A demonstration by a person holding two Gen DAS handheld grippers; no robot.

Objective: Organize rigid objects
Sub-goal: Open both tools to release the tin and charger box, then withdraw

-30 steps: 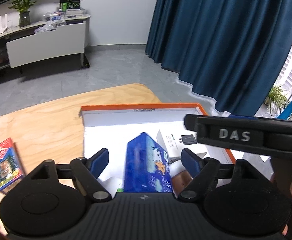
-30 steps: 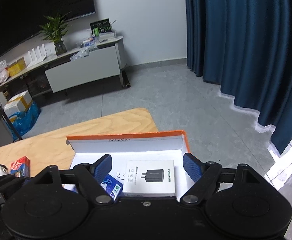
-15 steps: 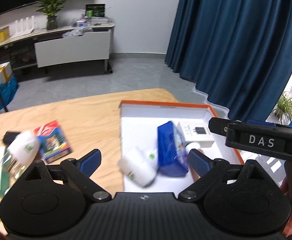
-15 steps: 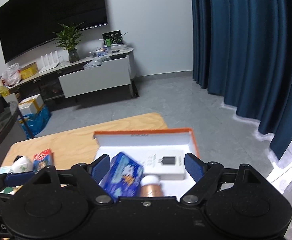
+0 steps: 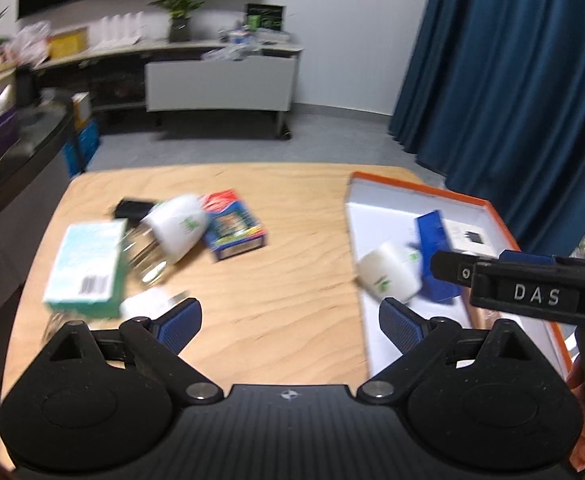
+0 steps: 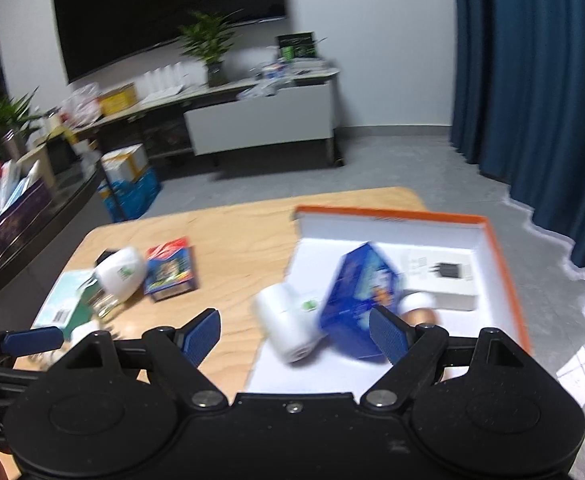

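Jaws on my left gripper (image 5: 290, 322) and right gripper (image 6: 294, 332) gape wide, empty; orange box (image 6: 504, 264) at right collects sorted items, loose red carton (image 5: 234, 230) at centre-left awaits.

Indoor light is even and moderate, brighter daylight entering beyond my right side. Both views are motion-blurred: items ahead of my fingers smear. Fisheye bends the room's edges; corners darken. Shadows are soft, no harsh glare.
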